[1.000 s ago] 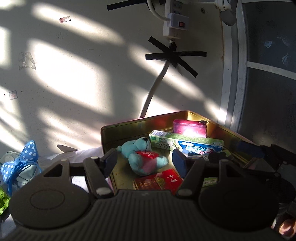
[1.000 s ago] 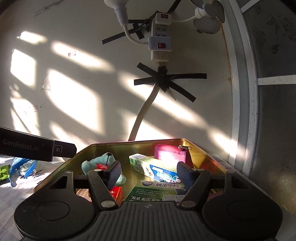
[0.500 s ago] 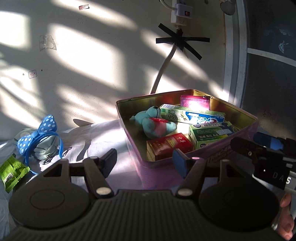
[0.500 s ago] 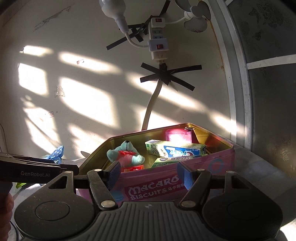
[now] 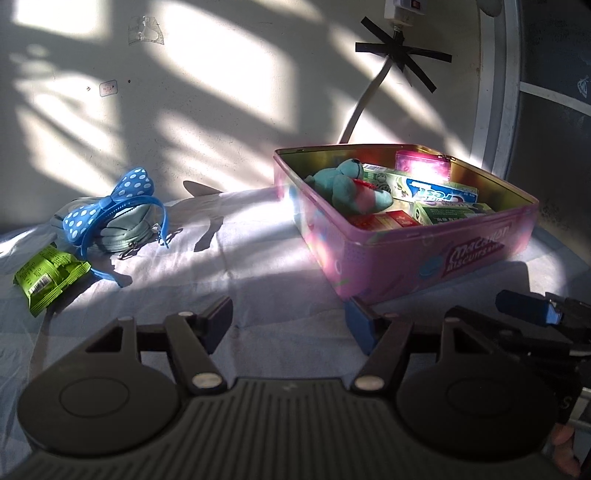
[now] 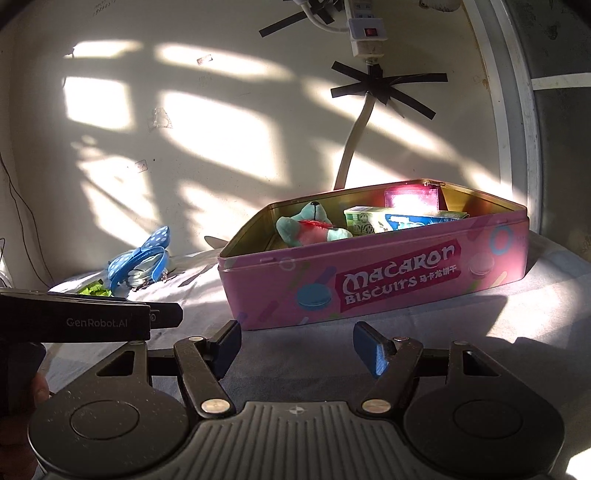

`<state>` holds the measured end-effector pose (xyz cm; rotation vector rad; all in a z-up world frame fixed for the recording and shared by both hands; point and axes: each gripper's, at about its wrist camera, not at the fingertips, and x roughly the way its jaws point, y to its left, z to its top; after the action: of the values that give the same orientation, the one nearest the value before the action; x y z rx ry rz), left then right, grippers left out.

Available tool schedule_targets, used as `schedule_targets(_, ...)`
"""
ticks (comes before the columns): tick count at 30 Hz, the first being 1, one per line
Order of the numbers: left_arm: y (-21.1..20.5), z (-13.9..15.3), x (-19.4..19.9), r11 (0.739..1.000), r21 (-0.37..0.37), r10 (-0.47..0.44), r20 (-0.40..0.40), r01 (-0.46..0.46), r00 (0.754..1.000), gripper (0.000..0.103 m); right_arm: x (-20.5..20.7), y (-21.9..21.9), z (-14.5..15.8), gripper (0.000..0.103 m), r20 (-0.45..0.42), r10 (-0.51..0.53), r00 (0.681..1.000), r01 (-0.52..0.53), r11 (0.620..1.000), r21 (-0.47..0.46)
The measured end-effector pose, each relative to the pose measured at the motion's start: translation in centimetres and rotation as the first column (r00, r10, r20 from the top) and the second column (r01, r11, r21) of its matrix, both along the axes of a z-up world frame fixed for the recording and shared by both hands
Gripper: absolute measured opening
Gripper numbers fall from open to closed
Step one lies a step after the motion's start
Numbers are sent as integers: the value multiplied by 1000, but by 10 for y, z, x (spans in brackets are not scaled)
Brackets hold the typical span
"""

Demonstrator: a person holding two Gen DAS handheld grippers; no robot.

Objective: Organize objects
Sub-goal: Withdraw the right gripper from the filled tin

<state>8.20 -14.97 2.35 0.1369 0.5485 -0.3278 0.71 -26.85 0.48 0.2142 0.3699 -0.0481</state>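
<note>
Both tongs gaped, gripping nothing: left tongs (image 5: pixel 290 321), right tongs (image 6: pixel 297 341). Pink biscuit tin (image 6: pixel 373 280) sat just ahead of right tongs, holding teal plush toy (image 6: pixel 308 232). Blue headband (image 5: pixel 110 206) lay ahead-left of left tongs.

A plain off-white wall (image 6: pixel 229 155) fills the background, crossed by bright sunlight patches and slanting shadows. A white power strip (image 6: pixel 366 34) hangs high on it, its pale cable (image 6: pixel 352 146) pinned under crossed strips of black tape (image 6: pixel 384 90). At the right stands a white frame (image 5: pixel 495 85) beside a dark panel (image 5: pixel 554 74), perhaps a door. Below lies a pale blue-grey cloth surface (image 5: pixel 258 273).
</note>
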Motion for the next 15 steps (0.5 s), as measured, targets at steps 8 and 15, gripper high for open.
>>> schedule_targets(8,12,-13,-3,1000,-9,24,22,-23,999,71,-18,-3,4,66,88,-101,991,96,994,55)
schedule_targets(15,17,-24,-3,1000,-2,29,51,-29,998,71,-16,9,3,66,86,-127,988,127,992,1)
